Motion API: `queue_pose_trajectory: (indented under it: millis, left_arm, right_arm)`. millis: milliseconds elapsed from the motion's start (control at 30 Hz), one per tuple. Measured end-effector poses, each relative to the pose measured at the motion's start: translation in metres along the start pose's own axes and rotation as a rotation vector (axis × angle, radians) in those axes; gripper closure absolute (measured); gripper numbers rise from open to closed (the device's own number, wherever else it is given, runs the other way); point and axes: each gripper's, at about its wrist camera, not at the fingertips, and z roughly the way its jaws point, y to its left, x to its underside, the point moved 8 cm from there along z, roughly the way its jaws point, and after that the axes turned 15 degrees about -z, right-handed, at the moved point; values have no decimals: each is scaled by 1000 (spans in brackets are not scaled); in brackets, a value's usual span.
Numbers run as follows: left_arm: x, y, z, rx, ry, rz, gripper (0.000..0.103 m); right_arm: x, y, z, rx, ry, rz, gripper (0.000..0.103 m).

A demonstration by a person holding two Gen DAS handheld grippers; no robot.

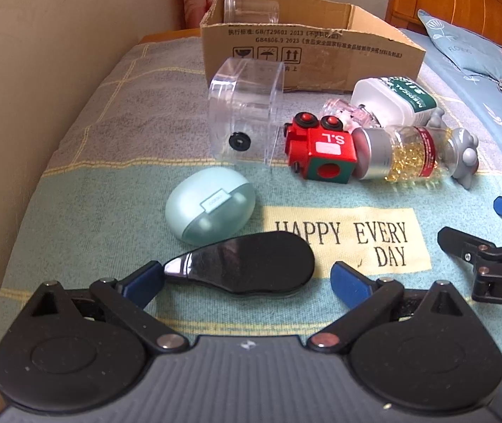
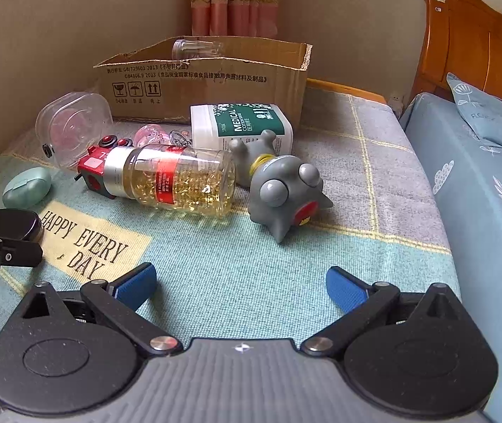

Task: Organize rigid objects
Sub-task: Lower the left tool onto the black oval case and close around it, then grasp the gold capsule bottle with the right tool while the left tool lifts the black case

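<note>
- Two hand-held grippers hover over the blanket-covered bed (image 2: 286,253): the left hand-held gripper (image 1: 247,278) spread wide around a glossy black oval case (image 1: 251,268), the right hand-held gripper (image 2: 240,282) released and holding nothing
- Ahead lie a mint-green earbud case (image 1: 210,204), a red toy train block (image 1: 321,151), a clear capsule bottle (image 2: 180,179), a grey rubber toy (image 2: 282,190) and an open cardboard box (image 2: 208,81)

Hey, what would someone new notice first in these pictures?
Probably the red toy train lying beside the clear bottle of golden capsules, mid-blanket before the open cardboard box. Nearer, a glossy black oval case lies between the open left gripper's fingers.
</note>
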Motion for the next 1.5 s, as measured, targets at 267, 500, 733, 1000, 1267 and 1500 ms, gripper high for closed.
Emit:
queue_pose_trajectory:
  millis: [267,500,733,1000,1267,1500]
  left_arm:
    - [-3,-6,0,54,-10,47,14]
    - [0,7,-7,59,-13,107,14]
    - [1,34,-12,52,-21,92,14]
    - [-9,56,-9,36,-51,69,14]
    - [-12,62,-8,52,-55,49,14]
    - [-13,62,-7,61,-54,45,14]
  right_arm:
    - [0,0,1,3,3,3,0]
    - [-4,1,3,-3,40,9,0]
    - [-14,22,6,-52,58,-32,0]
    - [-50,25,10,-62,9,15,0]
    - [-72,35,24,-56,10,31,0]
    - [-74,36,29,-4,32,16,7]
